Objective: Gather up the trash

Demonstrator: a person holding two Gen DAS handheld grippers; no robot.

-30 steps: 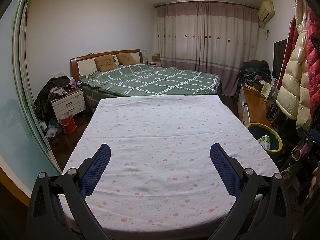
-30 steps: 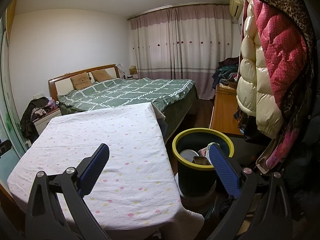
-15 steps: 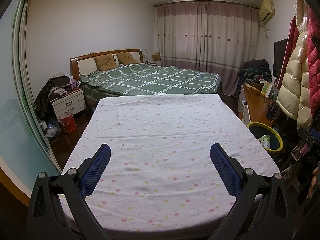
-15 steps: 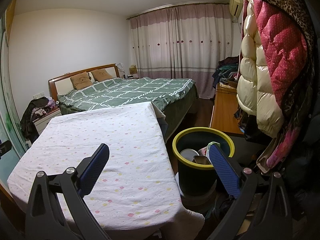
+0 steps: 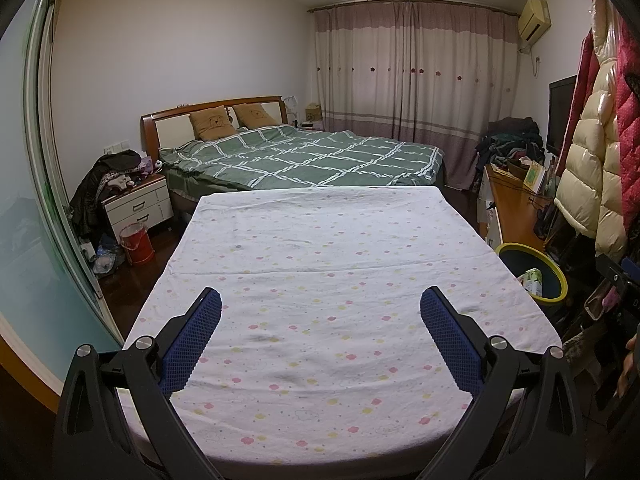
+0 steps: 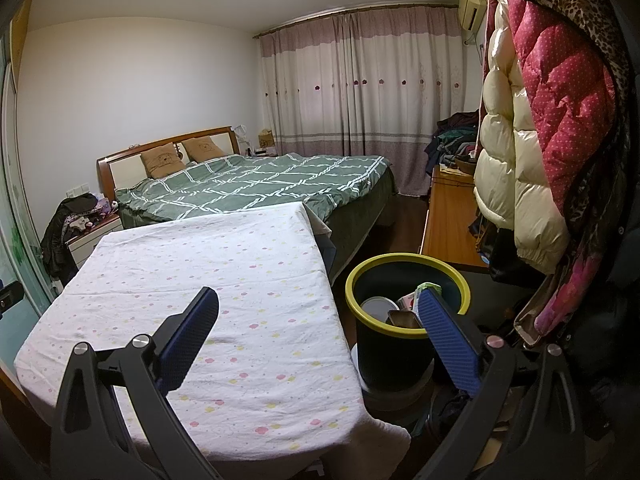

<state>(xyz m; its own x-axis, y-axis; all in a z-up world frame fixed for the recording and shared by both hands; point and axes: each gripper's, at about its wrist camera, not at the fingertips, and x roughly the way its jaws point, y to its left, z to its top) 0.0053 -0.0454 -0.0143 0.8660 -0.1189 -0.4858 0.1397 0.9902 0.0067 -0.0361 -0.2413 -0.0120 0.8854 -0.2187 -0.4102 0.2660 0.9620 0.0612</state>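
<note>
Standing upright, mouth up, the bin (image 6: 406, 312) holds trash; both hand-held grippers (image 5: 320, 320) (image 6: 318, 320) gape wide, empty.

White sheet (image 5: 320, 280), pastel flower dots; green plaid duvet (image 5: 312, 156); dark bin (image 6: 394, 354), yellow-green rim.

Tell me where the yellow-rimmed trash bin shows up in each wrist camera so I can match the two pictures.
Left wrist view: the trash bin sits at the right edge, just past the flowered sheet, partly cut off by it.
Right wrist view: the trash bin is low and right of centre, behind the right finger.
Shared landmark: the green checked bed behind the sheet.
</note>
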